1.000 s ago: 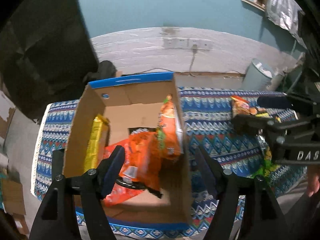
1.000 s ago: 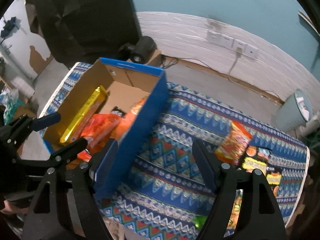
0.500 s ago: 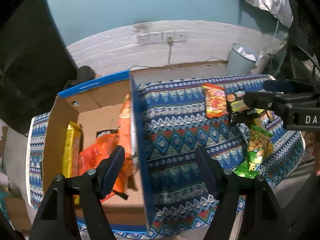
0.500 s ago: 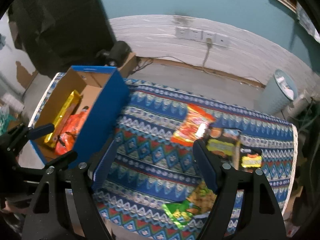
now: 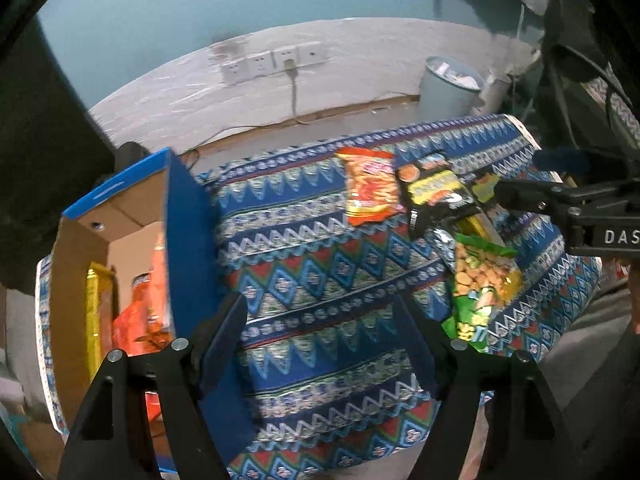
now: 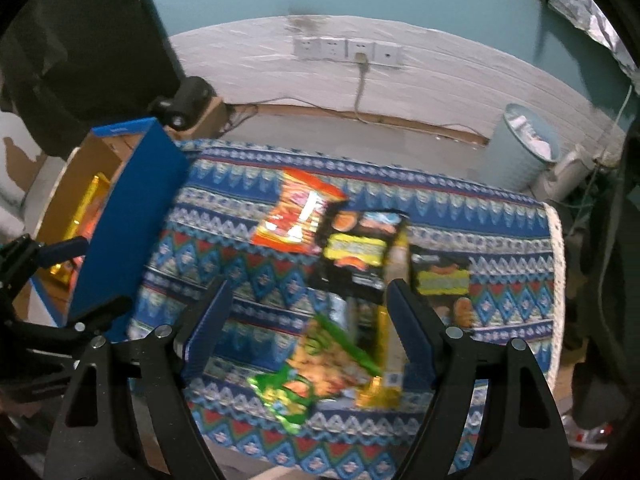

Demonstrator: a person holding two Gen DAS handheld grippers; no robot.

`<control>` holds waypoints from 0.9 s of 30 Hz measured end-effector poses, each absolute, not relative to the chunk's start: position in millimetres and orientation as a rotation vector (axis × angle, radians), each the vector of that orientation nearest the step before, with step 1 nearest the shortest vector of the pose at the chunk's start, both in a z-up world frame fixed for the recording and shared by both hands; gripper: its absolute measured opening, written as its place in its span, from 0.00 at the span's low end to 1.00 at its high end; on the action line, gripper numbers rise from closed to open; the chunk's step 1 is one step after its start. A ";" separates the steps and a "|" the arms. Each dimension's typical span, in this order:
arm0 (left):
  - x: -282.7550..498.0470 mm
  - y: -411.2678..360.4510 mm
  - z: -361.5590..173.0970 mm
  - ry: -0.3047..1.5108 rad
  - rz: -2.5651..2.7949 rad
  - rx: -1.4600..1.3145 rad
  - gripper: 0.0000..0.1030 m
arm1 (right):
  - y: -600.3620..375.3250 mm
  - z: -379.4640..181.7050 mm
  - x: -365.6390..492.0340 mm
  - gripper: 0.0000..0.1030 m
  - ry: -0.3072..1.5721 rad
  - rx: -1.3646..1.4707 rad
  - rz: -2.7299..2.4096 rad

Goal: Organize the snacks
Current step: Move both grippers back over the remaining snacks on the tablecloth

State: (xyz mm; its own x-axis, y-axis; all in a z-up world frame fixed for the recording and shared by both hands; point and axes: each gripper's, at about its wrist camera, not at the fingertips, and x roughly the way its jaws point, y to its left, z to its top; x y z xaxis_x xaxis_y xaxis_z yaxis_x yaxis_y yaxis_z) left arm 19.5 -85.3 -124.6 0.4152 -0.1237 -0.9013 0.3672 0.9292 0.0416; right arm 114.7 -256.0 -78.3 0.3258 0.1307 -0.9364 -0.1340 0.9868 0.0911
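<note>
Patterned tablecloth | green snack bag, blurred, apparently beneath right hand-held gripper | fingers spread, empty

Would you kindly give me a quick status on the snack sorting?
Left gripper opening, empty, over the cloth. Right gripper open, empty, above the green snack bag. Box partly filled. Nothing in the way.

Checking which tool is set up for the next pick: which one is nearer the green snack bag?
Right. The right tool hangs over the green snack bag; the left tool hangs beside it, toward the box.
</note>
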 end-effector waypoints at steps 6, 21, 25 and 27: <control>12.2 -118.4 -134.7 1.136 -0.388 0.251 0.75 | -284.4 -90.8 108.1 0.77 1.255 -0.002 0.125; -2.4 -189.7 -188.8 1.301 -0.513 0.232 0.78 | -355.3 -127.1 87.2 0.77 1.323 0.097 0.019; -0.5 -200.4 -201.3 1.327 -0.511 0.236 0.79 | -369.0 -132.2 84.6 0.77 1.327 0.125 0.001; 0.7 -206.4 -208.4 1.336 -0.505 0.248 0.78 | -373.9 -134.9 85.1 0.77 1.325 0.140 -0.001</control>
